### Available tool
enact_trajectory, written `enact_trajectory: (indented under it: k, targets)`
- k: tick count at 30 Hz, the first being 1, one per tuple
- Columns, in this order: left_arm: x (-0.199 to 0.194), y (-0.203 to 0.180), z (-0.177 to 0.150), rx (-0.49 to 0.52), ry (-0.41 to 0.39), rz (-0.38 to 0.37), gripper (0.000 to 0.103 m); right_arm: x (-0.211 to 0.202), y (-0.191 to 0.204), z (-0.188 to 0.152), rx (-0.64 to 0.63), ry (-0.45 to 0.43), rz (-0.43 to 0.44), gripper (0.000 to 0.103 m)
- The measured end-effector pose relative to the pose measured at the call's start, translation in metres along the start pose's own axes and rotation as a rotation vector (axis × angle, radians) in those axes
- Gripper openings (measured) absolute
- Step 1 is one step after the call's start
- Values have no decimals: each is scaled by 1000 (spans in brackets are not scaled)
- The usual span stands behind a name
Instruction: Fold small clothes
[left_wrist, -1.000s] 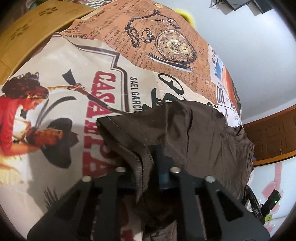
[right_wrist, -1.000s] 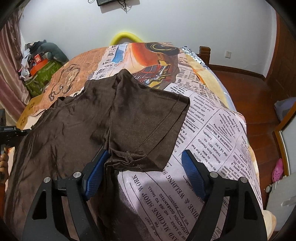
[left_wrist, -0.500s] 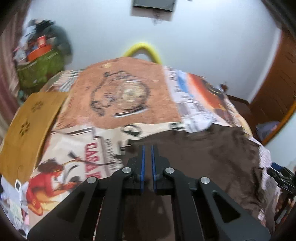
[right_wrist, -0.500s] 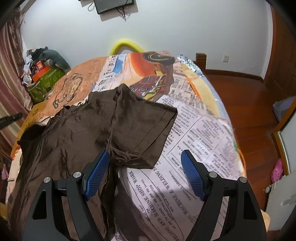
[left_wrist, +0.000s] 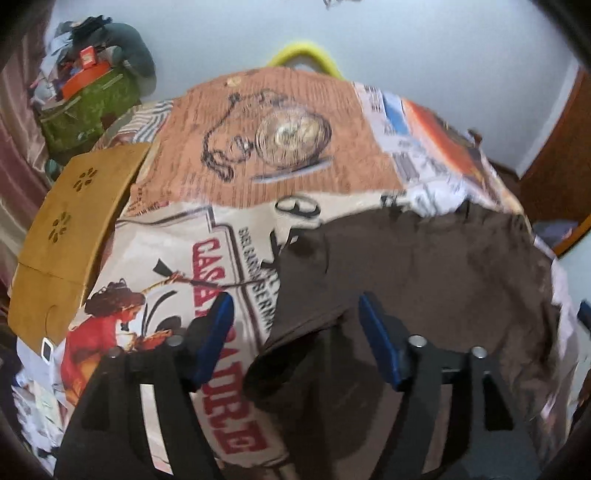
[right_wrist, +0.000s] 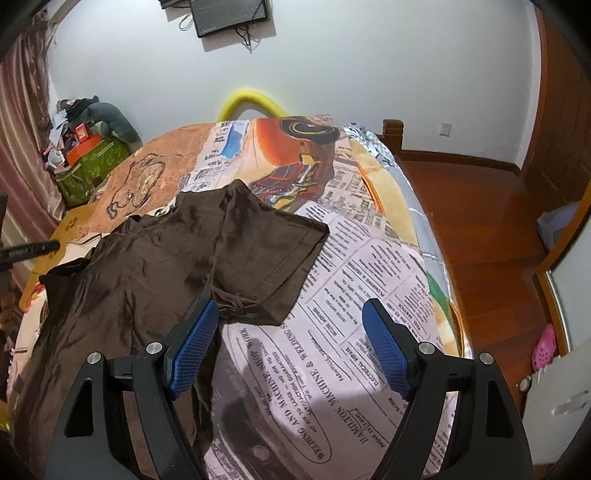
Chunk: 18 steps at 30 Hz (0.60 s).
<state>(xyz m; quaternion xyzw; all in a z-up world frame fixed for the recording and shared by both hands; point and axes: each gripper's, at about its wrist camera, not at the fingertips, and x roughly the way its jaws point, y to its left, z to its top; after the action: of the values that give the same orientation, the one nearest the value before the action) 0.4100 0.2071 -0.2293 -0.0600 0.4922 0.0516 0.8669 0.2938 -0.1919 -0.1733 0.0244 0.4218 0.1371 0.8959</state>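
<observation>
— Spreading flat: where is the brown shirt (right_wrist: 155, 266) relative to the left gripper (left_wrist: 295, 339)?

— Below its just-opened, empty jaws. The right gripper (right_wrist: 288, 350) is parted too, sleeve (right_wrist: 269, 258) ahead; the hem should be pinched squarely.

light: soft, even indoor | left wrist view: motion-blurred | right: sharp | edges: fisheye-curved, dark corners

Printed bedspread (right_wrist: 369, 266); wall screen (right_wrist: 229, 14)

Both wrist views look steeply down, close over bedspread (left_wrist: 177, 258); brown shirt (right_wrist: 166, 266) shared.
</observation>
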Motion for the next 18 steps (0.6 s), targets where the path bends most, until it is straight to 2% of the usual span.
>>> enact_trajectory:
  k: [3, 5, 7, 8, 9, 10, 11, 12, 14, 18]
  targets:
    - [15, -2, -10, 52, 49, -3, 75, 6, -1, -3, 19, 15, 10, 78]
    - [28, -8, -18, 112, 72, 20, 75, 11, 1, -4, 26, 27, 15, 78]
    - [34, -12, -22, 146, 51, 61, 72, 12, 3, -8, 29, 34, 22, 78]
    - [38, -13, -23, 147, 47, 71, 61, 13, 5, -8, 27, 38, 25, 78]
    - [40, -13, -22, 133, 53, 52, 43, 13, 7, -9, 22, 40, 26, 78]
    - [42, -12, -21, 114, 59, 26, 34, 13, 7, -10, 18, 40, 26, 78]
    - [42, -11, -18, 88, 63, -5, 15, 12, 8, -10, 13, 40, 25, 78]
    - [41, -11, -15, 67, 56, -9, 3, 12, 9, -10, 6, 40, 22, 78]
    - [36, -14, -9, 51, 30, 9, 3, 11, 9, -10, 1, 40, 21, 78]
    - [20, -19, 2, 10, -7, -34, 3, 8, 8, -9, 1, 32, 24, 78]
